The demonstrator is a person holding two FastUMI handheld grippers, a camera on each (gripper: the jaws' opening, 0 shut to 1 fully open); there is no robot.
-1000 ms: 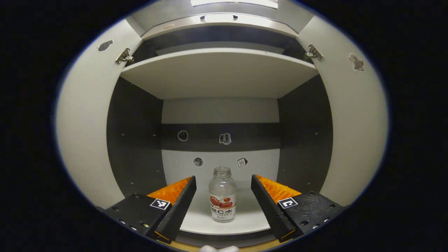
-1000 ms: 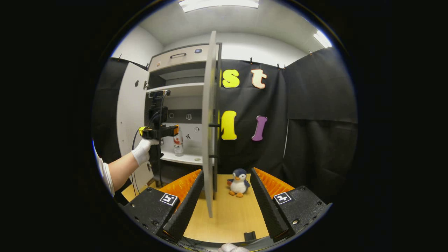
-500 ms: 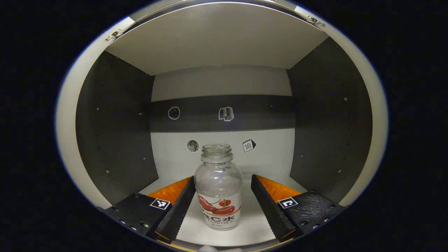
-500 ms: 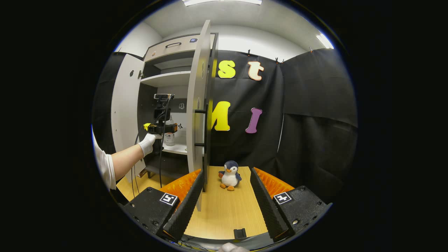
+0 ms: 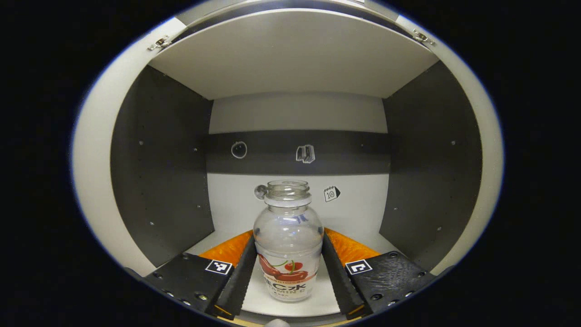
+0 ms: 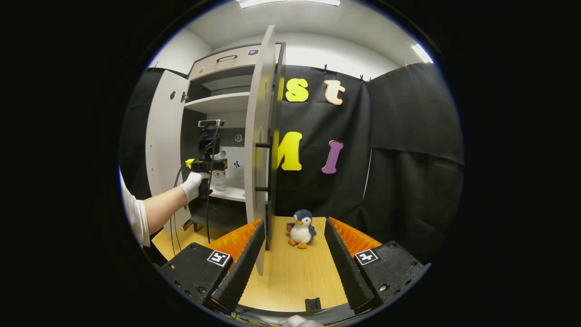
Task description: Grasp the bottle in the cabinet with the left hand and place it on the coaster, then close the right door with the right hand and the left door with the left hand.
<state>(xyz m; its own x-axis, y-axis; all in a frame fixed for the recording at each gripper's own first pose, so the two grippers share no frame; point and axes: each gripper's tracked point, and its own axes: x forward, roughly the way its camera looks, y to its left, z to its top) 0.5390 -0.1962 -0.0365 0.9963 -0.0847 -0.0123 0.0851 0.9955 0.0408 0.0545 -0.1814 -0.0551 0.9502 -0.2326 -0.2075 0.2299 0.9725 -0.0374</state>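
Closest to me, my left gripper has its two fingers pressed against either flank of the bottle, clamped on the labelled lower body where the sides are straightest, which I judge the sensible place to hold it so it won't tip. The bottle stands upright and uncapped on the lower shelf of the cabinet, close to the shelf's front edge and about midway between the dark side walls. Behind it, the cabinet's back panel carries a few small stickers.

From the right gripper view I see that same gripper reaching in past the shelf's front edge, held by a gloved hand, with the bottle at its tips.

My right gripper has its fingers spread wide apart with nothing between them. It hangs low over the wooden table, near its front edge, and I take it to be parked there until its door turn comes. Just beyond its left finger stands the right door, swung out nearly edge-on, its dark handle facing me. A toy penguin sits farther back on the table, beside the door's lower corner. The left door is open at the far side.

I can't make out the coaster.
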